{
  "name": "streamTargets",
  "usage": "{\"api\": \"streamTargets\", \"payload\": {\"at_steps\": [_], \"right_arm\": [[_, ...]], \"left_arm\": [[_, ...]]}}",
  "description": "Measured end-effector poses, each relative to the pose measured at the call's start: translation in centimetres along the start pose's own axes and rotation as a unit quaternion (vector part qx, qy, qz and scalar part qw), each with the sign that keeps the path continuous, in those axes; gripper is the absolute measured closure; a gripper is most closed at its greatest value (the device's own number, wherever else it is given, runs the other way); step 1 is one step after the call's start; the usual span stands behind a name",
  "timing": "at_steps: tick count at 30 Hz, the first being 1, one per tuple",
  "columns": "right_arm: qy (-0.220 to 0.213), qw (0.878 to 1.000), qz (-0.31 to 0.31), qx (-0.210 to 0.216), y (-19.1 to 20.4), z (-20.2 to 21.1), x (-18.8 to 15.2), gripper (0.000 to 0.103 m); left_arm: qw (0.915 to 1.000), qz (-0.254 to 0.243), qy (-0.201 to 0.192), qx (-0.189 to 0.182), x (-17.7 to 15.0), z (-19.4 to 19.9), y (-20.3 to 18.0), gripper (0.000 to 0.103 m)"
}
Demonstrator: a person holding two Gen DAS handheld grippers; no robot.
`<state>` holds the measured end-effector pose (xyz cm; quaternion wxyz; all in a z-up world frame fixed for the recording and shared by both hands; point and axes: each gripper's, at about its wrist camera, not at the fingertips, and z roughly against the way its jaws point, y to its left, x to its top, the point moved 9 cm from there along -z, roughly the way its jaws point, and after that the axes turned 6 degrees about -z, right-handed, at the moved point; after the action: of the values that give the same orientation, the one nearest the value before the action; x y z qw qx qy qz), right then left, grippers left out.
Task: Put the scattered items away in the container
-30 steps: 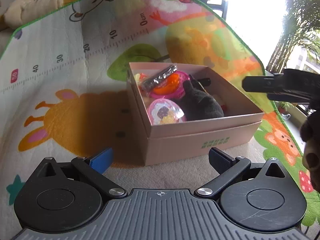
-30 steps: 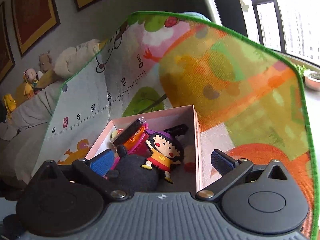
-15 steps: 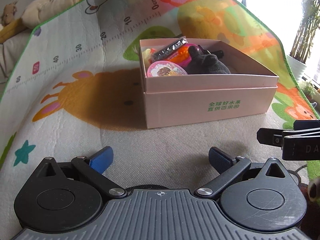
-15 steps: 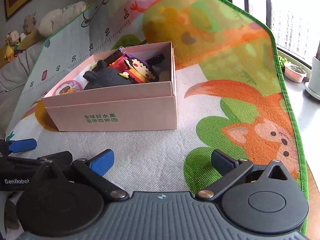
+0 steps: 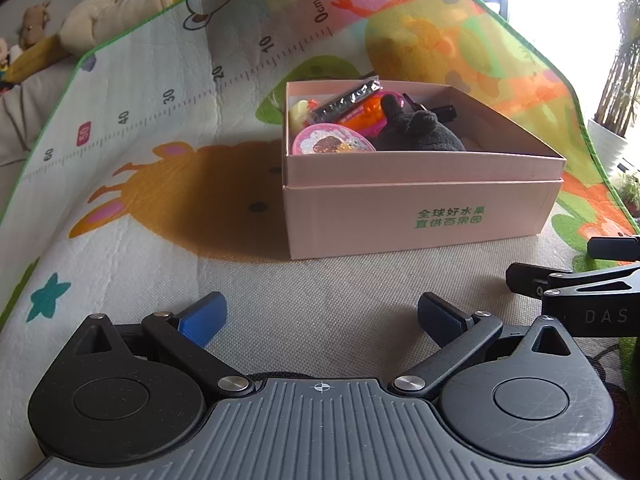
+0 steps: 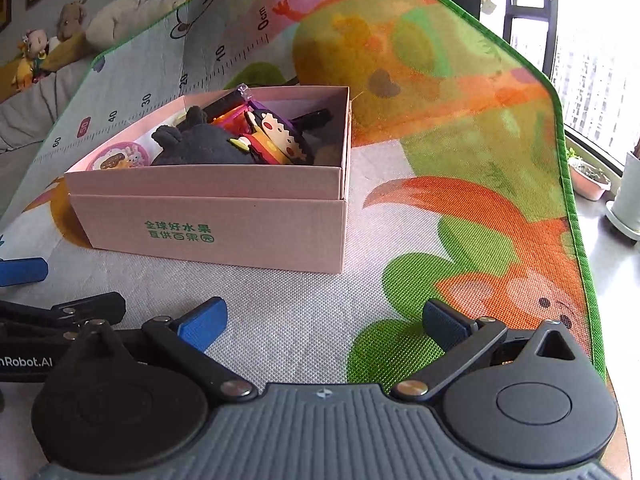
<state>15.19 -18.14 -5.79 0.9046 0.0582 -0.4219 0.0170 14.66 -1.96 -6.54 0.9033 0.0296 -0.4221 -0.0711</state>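
Observation:
A pink cardboard box [image 5: 420, 220] with green lettering sits on the play mat; it also shows in the right wrist view [image 6: 224, 236]. Inside lie a dark plush toy [image 5: 420, 132], a pink round case [image 5: 332, 145], an orange and pink toy [image 5: 368, 114] and a dark wrapped bar [image 5: 346, 98]. The right wrist view adds a cartoon girl figure [image 6: 272, 142] on the plush [image 6: 200, 146]. My left gripper [image 5: 322, 316] is open and empty, low over the mat in front of the box. My right gripper [image 6: 324, 320] is open and empty, beside it to the right.
The colourful play mat [image 5: 160, 184] covers the surface; its green edge [image 6: 576, 208] runs along the right. Plush toys [image 6: 36, 52] and a cushion [image 5: 116, 20] lie on the sofa behind. Plant pots [image 6: 592, 180] stand by the window at right.
Both grippers have pulled back from the box and dropped low over the mat, staying open. The girl figure now lies in the box.

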Motion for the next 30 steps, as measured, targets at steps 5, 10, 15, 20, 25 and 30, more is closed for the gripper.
{"api": "streamTargets", "payload": {"at_steps": [5,10,15,20,25,30], "right_arm": [[0.000,1.000,0.000,0.000,0.07,0.09,0.02,0.000],[0.000,1.000,0.000,0.000,0.10,0.14,0.03,0.000],[0.000,1.000,0.000,0.000,0.11,0.10,0.02,0.000],[0.000,1.000,0.000,0.000,0.11,0.07,0.00,0.000],[0.000,1.000,0.000,0.000,0.10,0.05,-0.04,0.000],[0.000,1.000,0.000,0.000,0.12,0.03,-0.06,0.000]], "left_arm": [[1.0000,-0.001,0.000,0.001,-0.04,0.04,-0.14,0.000],[1.0000,0.002,0.000,-0.002,-0.06,-0.01,0.01,0.000],[1.0000,0.002,0.000,-0.002,-0.06,-0.03,0.03,0.000],[1.0000,0.002,0.000,-0.002,-0.07,-0.03,0.00,0.000],[1.0000,0.002,0.000,-0.002,-0.06,-0.02,0.00,0.000],[1.0000,0.002,0.000,-0.002,-0.05,0.00,-0.01,0.000]]}}
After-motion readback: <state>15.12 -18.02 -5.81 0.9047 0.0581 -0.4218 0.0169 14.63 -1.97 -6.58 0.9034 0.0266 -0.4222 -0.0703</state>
